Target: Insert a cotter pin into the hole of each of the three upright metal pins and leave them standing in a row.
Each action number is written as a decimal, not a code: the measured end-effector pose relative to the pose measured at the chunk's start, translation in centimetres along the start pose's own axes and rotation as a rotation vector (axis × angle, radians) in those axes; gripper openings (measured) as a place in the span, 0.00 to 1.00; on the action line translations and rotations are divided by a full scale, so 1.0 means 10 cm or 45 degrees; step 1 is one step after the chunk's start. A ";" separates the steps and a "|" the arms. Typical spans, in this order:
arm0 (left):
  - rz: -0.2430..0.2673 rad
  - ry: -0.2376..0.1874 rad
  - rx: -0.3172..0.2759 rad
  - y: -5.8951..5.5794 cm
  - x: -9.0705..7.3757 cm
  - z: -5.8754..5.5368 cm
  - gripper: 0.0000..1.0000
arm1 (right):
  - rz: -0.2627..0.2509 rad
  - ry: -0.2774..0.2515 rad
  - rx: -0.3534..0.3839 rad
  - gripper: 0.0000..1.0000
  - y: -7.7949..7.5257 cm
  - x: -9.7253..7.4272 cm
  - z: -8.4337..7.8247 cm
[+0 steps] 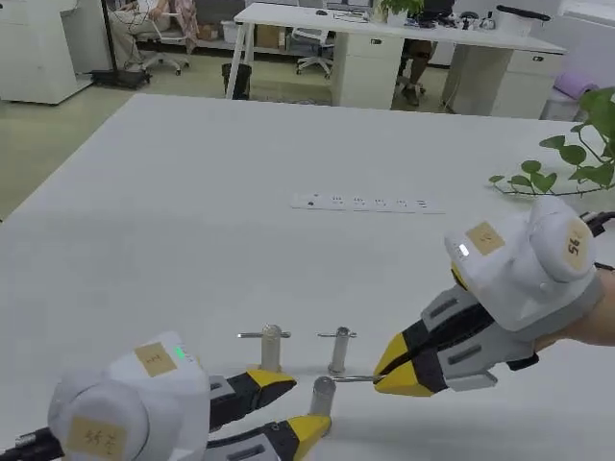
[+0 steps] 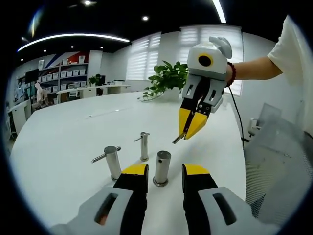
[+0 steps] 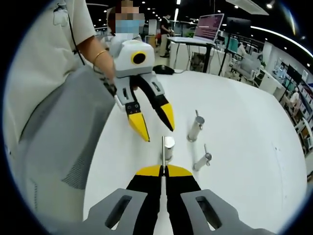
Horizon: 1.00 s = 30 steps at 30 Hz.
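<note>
Low centre, head view: the right gripper point(image 1: 384, 375), clamped on a cotter pin point(image 1: 354, 378), points at the bare metal pin point(image 1: 323, 390). The left gripper point(image 1: 307, 404) sits fingers apart around it (not gripping), so a missed hole could topple it.

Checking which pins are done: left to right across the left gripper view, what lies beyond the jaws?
The first metal pin (cotter pin in) → second metal pin (cotter pin in) → bare metal pin → third cotter pin → right gripper holding it.
</note>
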<state>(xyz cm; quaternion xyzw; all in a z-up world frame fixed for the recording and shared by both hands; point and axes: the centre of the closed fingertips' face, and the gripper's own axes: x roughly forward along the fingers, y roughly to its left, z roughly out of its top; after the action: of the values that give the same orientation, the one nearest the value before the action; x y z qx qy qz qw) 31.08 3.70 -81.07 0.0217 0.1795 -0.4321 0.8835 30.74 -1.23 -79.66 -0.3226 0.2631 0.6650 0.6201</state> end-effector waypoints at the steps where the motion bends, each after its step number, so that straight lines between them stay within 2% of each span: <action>1: 0.002 0.007 0.002 0.01 0.01 -0.02 0.26 | -0.001 0.003 0.002 0.03 -0.01 0.00 -0.01; 6: 0.002 0.040 0.013 0.04 0.11 -0.11 0.24 | -0.020 0.059 -0.037 0.03 -0.05 0.02 -0.12; 10: -0.015 0.048 0.034 0.03 0.15 -0.12 0.23 | -0.017 0.069 -0.038 0.03 -0.07 0.03 -0.17; 16: -0.007 0.055 0.031 0.05 0.20 -0.16 0.20 | -0.015 0.092 -0.045 0.03 -0.10 0.07 -0.24; 30: -0.013 0.052 0.042 0.05 0.26 -0.19 0.13 | -0.003 0.083 -0.058 0.03 -0.14 0.16 -0.26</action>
<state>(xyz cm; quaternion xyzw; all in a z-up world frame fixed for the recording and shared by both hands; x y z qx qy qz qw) 32.36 2.44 -83.76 0.0441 0.1906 -0.4391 0.8769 32.32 -2.04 -82.48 -0.3583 0.2676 0.6593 0.6044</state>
